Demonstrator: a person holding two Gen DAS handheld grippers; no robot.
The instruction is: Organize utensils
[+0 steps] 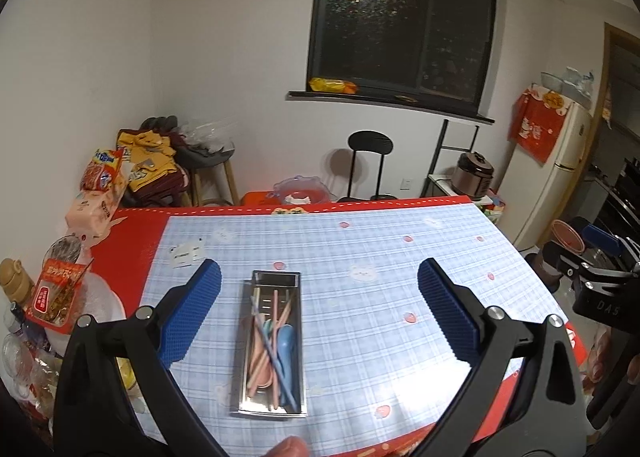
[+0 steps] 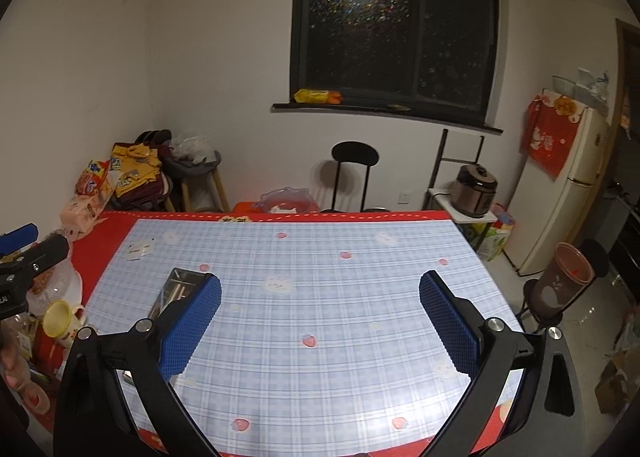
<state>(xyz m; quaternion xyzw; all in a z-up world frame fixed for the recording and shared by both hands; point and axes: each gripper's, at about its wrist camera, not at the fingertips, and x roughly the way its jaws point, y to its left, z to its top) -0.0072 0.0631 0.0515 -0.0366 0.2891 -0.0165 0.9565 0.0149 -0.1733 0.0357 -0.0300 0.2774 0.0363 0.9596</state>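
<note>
Steel utensil tray [image 1: 272,345], holding pastel spoons and chopsticks [image 1: 272,341], sits on the plaid tablecloth [image 1: 360,321], centred between the left gripper's [image 1: 319,275] wide-open jaws. Right gripper [image 2: 320,287] gapes too, tray beyond its left finger.

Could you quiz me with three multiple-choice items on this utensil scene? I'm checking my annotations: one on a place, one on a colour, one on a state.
1. Where are the utensils?
A. inside the metal tray
B. scattered on the tablecloth
C. on the windowsill

2. What colour are the left gripper pads?
A. red
B. blue
C. yellow

3. How does the right gripper stand?
A. shut on a spoon
B. shut, empty
C. open, empty

Key: 1 A, the pastel pieces all lie within the tray's walls. 2 B, both ribbed pads are blue. 3 C, its fingers are wide apart with only tablecloth between.
</note>
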